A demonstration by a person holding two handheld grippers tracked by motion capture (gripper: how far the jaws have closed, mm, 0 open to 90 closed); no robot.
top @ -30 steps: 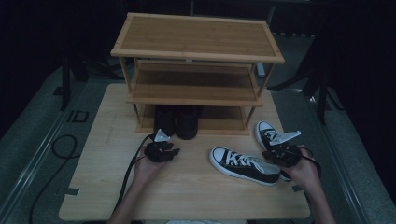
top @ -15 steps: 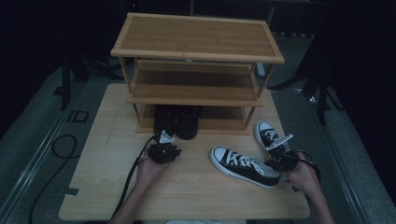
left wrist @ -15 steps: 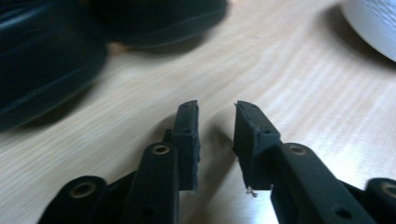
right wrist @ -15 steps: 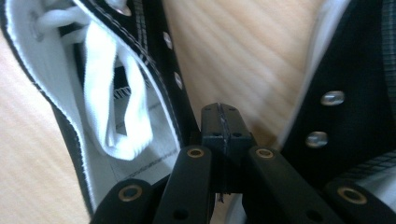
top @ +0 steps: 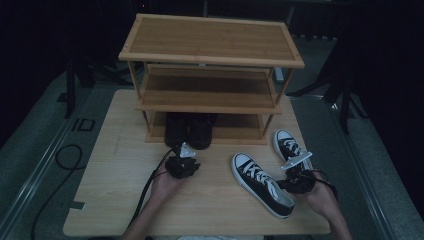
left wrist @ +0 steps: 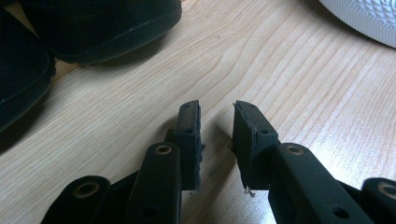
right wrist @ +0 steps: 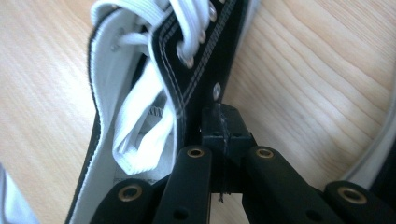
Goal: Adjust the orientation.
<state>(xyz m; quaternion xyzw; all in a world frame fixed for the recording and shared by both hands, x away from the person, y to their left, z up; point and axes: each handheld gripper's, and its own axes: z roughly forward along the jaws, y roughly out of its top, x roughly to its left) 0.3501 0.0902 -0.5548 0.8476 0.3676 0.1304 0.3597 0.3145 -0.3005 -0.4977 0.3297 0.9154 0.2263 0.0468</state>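
A black-and-white sneaker (top: 262, 182) lies on the wooden table (top: 115, 150) at the front right, and its mate (top: 290, 145) sits just behind it. My right gripper (top: 296, 184) is at the near sneaker's heel end. It (right wrist: 223, 114) is shut, pinching the black canvas edge (right wrist: 205, 51) by the top eyelet. My left gripper (top: 185, 161) hovers low in front of a pair of black shoes (top: 190, 130). Its jaws (left wrist: 217, 114) have just been opening a little, and nothing but bare table shows between them. The black shoes' toes (left wrist: 93, 28) lie ahead of it.
A three-tier wooden shoe rack (top: 210, 55) stands at the back of the table, with the black shoes under its lowest shelf. A white sneaker sole (left wrist: 364, 18) shows at the left gripper view's top right. A cable (top: 65, 155) lies on the floor to the left.
My left gripper has shifted right, closer to the black shoes, and its jaws stand narrower than a second ago. My right gripper has sunk toward the near sneaker's heel.
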